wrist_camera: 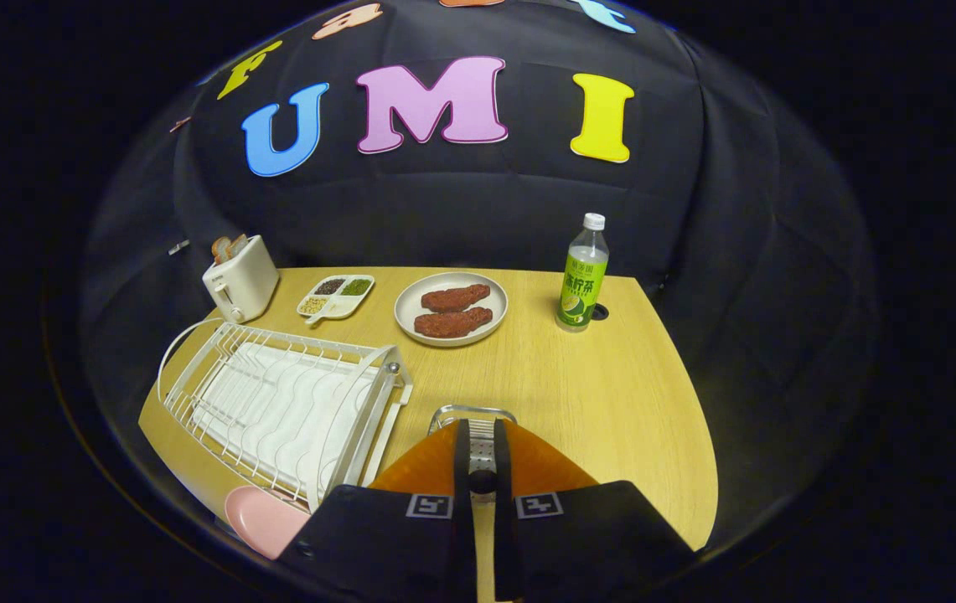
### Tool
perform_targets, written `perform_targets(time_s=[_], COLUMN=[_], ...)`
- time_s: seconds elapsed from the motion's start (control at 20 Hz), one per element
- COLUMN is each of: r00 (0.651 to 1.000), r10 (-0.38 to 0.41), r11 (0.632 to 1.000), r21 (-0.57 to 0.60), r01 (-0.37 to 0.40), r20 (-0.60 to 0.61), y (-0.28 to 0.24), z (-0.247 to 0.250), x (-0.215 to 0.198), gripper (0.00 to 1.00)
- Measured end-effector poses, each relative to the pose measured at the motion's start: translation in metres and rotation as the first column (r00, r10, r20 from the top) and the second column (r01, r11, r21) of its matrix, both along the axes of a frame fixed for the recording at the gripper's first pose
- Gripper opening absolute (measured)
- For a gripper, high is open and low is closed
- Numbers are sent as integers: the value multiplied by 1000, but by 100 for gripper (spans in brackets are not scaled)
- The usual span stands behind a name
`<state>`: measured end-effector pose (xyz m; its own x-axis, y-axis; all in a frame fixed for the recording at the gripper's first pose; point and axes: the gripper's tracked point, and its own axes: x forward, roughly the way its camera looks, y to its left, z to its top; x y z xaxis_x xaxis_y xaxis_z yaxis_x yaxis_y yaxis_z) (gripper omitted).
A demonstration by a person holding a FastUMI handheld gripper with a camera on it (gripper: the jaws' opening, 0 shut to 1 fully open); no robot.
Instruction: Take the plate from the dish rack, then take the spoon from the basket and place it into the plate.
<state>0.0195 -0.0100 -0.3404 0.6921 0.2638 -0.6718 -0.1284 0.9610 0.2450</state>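
My gripper [482,429] points down over a small metal mesh basket [472,410] on the wooden table, just right of the white wire dish rack [276,402]. Its fingers stand almost together. A dark round end, which looks like the spoon's handle [483,481], is pinched in the narrow gap between them; the rest of the spoon is hidden. A pink plate [264,519] lies flat on the table beside the rack's near corner, left of my fingers and partly covered by the gripper body. The rack holds no dishes.
Beyond the rack stand a white toaster [241,278] with bread in it, a sectioned dish [335,296] of condiments, a grey plate [410,322] with two pieces of meat, and a green-labelled bottle [584,276]. Bare tabletop [612,402] lies right of the basket.
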Motion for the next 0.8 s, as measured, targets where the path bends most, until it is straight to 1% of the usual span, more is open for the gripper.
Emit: perform_targets(time_s=[0.15, 0.3, 0.55, 0.7, 0.8], r00=[999, 996, 994, 995, 992], r10=[-7, 8, 43, 61, 93], r11=[1000, 1000, 999, 996, 989], r21=[-12, -16, 17, 66, 110], r01=[8, -6, -45, -66, -101], r20=[45, 88, 102, 83, 83], y=[-1, 6, 25, 41, 58], z=[30, 67, 115, 134, 145], x=[6, -3, -41, -69, -87], gripper=[12, 12, 12, 12, 12])
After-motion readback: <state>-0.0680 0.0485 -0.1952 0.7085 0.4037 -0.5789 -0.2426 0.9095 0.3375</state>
